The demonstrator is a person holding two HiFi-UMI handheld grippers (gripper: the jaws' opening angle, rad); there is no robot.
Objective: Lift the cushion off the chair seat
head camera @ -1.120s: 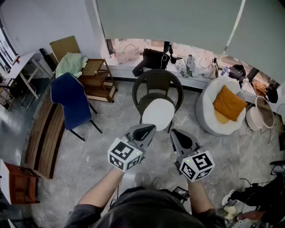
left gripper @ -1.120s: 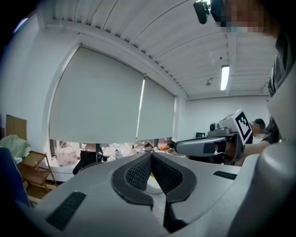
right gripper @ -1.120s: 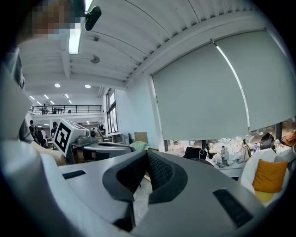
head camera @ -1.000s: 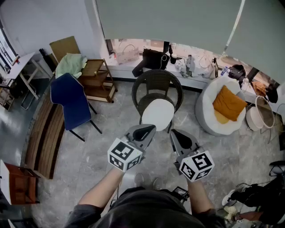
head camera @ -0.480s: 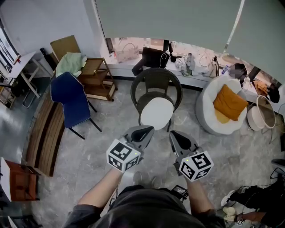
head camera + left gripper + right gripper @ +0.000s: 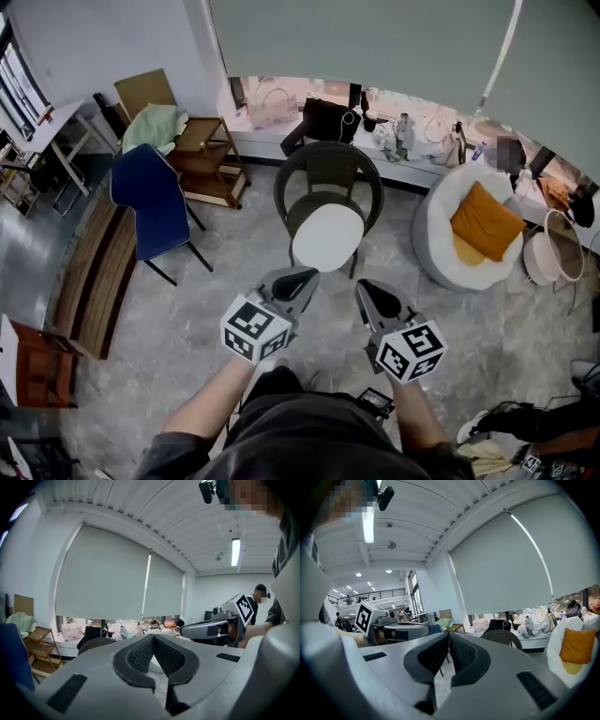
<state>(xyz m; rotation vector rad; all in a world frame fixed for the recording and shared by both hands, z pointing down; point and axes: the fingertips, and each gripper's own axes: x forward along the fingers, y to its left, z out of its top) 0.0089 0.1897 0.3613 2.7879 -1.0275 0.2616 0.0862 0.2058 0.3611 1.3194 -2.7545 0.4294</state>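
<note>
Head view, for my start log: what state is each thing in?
chair, upright
cushion, flat on the chair seat, untouched
left gripper, shut, empty
right gripper, shut, empty
blind, lowered most of the way

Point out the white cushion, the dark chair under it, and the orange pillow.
white cushion (image 6: 328, 238): head view, middle of its top face.
dark chair (image 6: 328, 172): head view, on the woven backrest.
orange pillow (image 6: 485, 223): head view, middle of its visible face.

office lounge, roller blinds (image 6: 356, 42), desk (image 6: 42, 127), folding chair (image 6: 150, 211), wicker chair (image 6: 328, 169), beanbag (image 6: 445, 253)
</note>
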